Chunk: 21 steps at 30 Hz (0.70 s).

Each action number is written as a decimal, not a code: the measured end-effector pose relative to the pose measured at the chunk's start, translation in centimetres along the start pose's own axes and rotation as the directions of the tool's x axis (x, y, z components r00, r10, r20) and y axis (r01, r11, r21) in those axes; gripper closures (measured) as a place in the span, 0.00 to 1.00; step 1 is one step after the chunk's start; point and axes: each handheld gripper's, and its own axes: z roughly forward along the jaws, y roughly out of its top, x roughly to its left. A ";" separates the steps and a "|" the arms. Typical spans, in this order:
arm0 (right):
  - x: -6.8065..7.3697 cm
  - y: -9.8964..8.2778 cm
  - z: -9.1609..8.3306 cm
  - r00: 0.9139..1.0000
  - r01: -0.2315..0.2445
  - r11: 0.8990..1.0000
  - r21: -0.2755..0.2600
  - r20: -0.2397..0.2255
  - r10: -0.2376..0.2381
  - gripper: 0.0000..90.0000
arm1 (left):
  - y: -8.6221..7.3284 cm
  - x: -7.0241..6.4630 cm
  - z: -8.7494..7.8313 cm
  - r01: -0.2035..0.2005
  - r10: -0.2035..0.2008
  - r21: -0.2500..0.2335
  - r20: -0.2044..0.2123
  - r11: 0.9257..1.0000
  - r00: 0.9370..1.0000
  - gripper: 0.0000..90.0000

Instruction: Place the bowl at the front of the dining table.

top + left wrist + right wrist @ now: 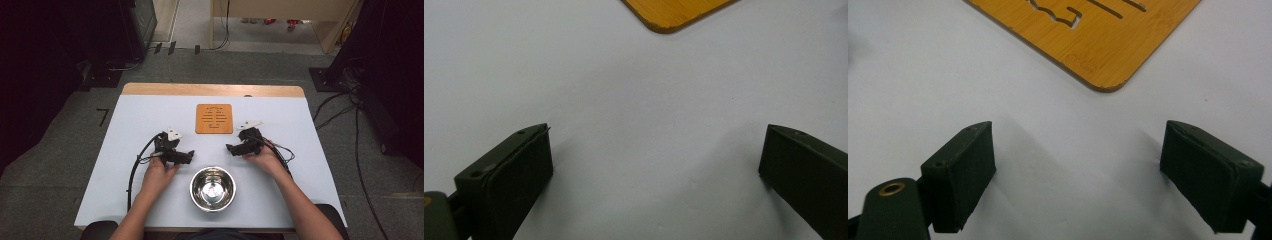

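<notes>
The pale tabletop [130, 125] has wide bare room toward its left and right edges; a wood strip runs along its far edge. The left gripper [189, 157] rests at about 10 o'clock from the steel bowl [212, 188], the right gripper [229, 148] at about 1 o'clock, both near the bowl but apart from it. Each has its fingers spread wide on nothing. The round, shiny bowl is empty and sits near the front edge. At 12 o'clock from it lies a flat, slotted bamboo trivet [214, 118] with rounded corners.
</notes>
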 end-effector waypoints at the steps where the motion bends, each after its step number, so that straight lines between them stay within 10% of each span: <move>1: -0.1 0.1 -0.1 1.000 -0.021 1.000 0.007 -0.018 0.021 0.17 | 0.0 0.0 0.0 0.000 0.000 0.000 0.000 1.000 1.000 0.01; 21: 0.0 0.9 -1.9 0.992 -0.018 1.000 0.013 -0.125 0.019 0.31 | 0.0 0.0 0.0 -0.001 0.001 0.002 0.001 1.000 1.000 0.01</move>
